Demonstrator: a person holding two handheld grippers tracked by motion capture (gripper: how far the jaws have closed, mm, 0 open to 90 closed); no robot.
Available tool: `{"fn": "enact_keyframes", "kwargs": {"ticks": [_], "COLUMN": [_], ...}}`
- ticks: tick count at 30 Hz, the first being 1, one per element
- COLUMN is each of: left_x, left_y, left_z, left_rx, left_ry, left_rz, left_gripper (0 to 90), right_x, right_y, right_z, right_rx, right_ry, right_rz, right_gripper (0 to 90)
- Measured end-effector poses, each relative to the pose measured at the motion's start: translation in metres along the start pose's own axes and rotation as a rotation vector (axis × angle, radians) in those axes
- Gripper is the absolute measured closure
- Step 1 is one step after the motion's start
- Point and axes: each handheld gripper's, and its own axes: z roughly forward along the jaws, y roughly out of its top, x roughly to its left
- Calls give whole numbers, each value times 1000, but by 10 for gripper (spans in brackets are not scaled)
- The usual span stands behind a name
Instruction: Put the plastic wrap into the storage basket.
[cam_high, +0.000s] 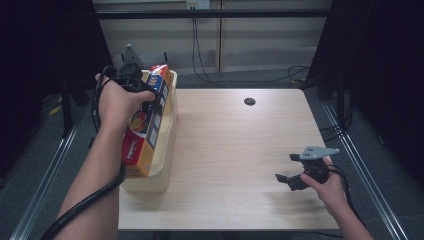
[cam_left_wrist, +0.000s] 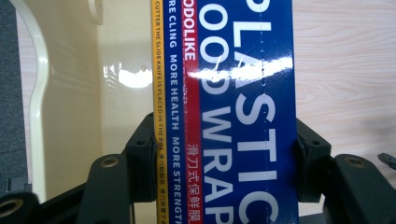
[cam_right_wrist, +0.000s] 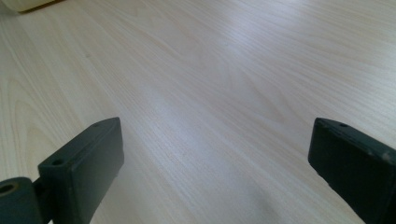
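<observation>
A long plastic-wrap box (cam_high: 146, 122), blue, red and yellow, lies lengthwise over a cream plastic bin (cam_high: 168, 131) at the table's left side. My left gripper (cam_high: 131, 80) is shut on the box near its far end. In the left gripper view the black jaws press both sides of the box (cam_left_wrist: 233, 116), with the bin's cream inside wall (cam_left_wrist: 119, 74) behind it. Low over the table's right front, my right gripper (cam_high: 289, 172) stands open, pointing left. The right gripper view has its jaws wide apart over bare wood, nothing between them.
The light wooden table (cam_high: 235, 150) has a round cable hole (cam_high: 249, 101) near its far edge. Metal rails run along the floor on both sides. Cables hang at the wall behind. A corner of the bin (cam_right_wrist: 23, 4) peeks in at the upper left of the right gripper view.
</observation>
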Motion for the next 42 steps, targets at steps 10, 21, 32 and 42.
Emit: {"fn": "enact_keyframes", "kwargs": {"ticks": [10,21,32,42], "left_x": [9,15,23,31], "left_y": [-6,-10,-14,-17], "left_z": [7,17,29,40], "left_rx": [13,24,42,58], "left_ry": [4,5,4,3], "left_rz": [-18,-26,-37,-49], "left_gripper": [406,406,405,405], "right_x": [0,1,2,3], "right_y": [0,2,5,6], "right_z": [1,4,7,9], "right_rx": [0,1,3,7], "right_ry": [2,5,14,27], "right_rz": [-4,-7,-15,-21], "right_gripper": [31,32,32,33]}}
